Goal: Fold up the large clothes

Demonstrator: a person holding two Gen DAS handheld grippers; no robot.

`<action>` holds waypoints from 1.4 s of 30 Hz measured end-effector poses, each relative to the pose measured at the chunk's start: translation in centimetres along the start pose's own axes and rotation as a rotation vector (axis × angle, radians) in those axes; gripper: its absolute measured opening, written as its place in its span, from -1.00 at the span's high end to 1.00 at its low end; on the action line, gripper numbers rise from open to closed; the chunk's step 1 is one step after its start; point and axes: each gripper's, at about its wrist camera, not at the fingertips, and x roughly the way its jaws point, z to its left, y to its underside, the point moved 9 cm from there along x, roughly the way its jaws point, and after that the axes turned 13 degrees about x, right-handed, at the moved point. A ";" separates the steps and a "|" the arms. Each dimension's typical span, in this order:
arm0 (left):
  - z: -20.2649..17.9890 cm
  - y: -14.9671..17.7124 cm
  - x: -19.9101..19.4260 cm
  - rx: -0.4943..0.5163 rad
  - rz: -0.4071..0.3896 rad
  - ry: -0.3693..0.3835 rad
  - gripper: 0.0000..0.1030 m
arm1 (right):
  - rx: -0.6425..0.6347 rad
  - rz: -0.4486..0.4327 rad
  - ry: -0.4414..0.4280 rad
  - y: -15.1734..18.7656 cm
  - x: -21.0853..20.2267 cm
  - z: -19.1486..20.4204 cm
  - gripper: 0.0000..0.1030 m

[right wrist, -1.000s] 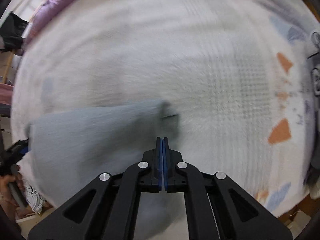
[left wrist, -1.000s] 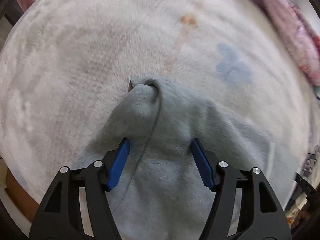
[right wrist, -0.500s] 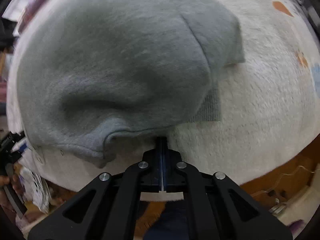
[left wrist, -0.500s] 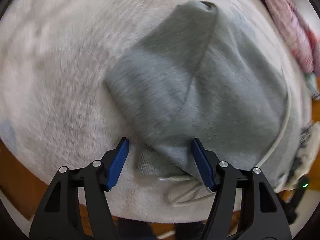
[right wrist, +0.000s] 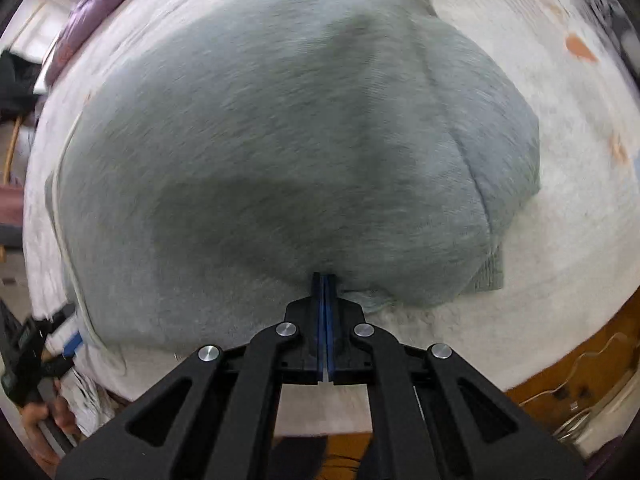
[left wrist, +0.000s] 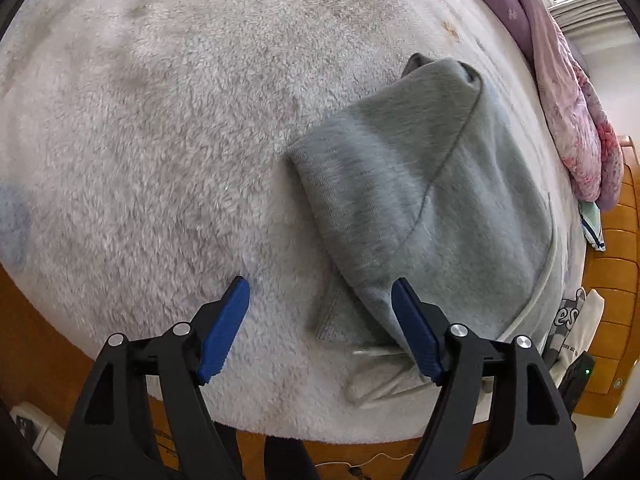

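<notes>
Now, scene: a grey sweatshirt (left wrist: 432, 200) lies folded over on a white fluffy blanket (left wrist: 160, 140) that covers the bed; a pink quilt (left wrist: 576, 120) is bunched at the far edge.

Place of the garment: near the front edge of the bed, to the right in the left wrist view, filling most of the right wrist view (right wrist: 280, 140). A ribbed hem (right wrist: 490, 276) peeks out under the folded layer, and a white drawstring (left wrist: 536, 292) runs along one side.

Left gripper (left wrist: 320, 304): its blue fingers (left wrist: 224, 320) stand wide apart with nothing between them; the right-hand one is just at the edge of the cloth, but it grasps nothing.

Right gripper (right wrist: 324, 280): the jaws are pressed together at the near edge of the garment. The cloth seems to be pinched there, but the view is blurred, so I cannot tell for sure.

Step in hand: I judge that one fold is laid down and the right side is setting its edge.

Next move: probably to let go the right edge, then take the side with the hem and fold across again, with the layers aligned.

Risk: thick fleece may spring back open.
</notes>
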 end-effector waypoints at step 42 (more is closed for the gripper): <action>-5.1 0.2 -1.0 0.181 -0.054 0.137 0.77 | -0.144 0.020 -0.146 0.9 0.0 12.7 1.00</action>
